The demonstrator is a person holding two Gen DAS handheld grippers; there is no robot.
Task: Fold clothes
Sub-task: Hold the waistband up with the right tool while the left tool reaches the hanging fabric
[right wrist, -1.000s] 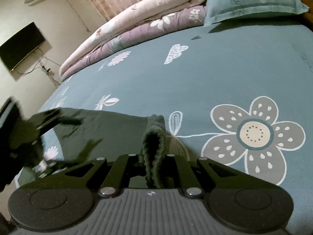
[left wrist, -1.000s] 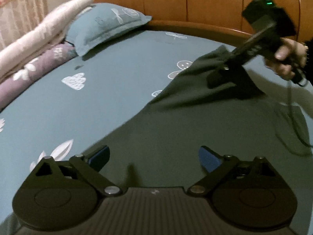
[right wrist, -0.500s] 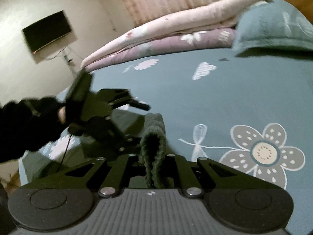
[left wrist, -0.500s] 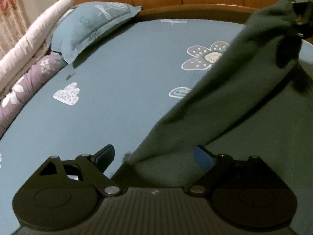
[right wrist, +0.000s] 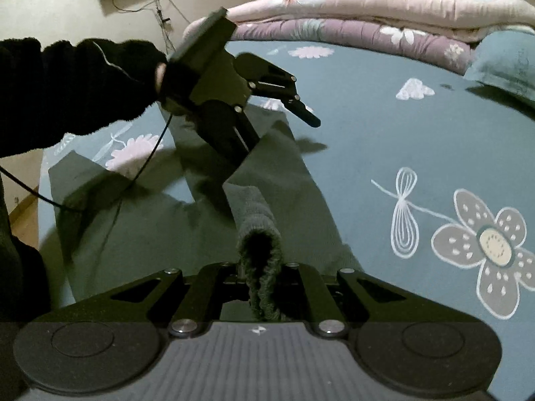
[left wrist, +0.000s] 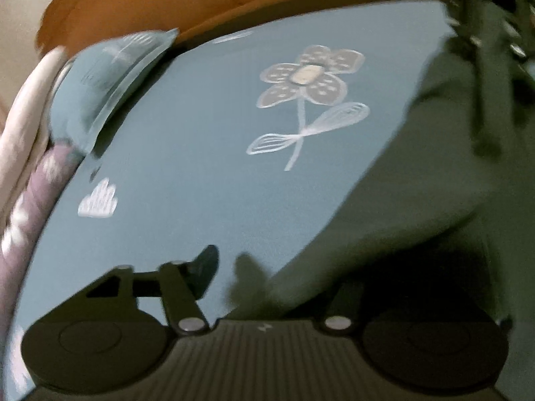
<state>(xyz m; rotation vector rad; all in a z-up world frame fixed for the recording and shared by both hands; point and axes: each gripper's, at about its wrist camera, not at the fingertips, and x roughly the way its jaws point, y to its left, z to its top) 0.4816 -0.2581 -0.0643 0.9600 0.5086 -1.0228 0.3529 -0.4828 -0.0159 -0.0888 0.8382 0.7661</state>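
Garment (right wrist: 200, 234) was spread on bed (right wrist: 418, 140), ribbed cuff pinched in right gripper (right wrist: 260, 277). At 11 o'clock, left gripper (right wrist: 274, 127) was held wide, one finger under fold. Cuff best carried across taut, edges aligned.

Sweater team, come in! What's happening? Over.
Right gripper shut on sweater cuff. Left gripper open over the sweater, one finger under a fold. Bed clear ahead.
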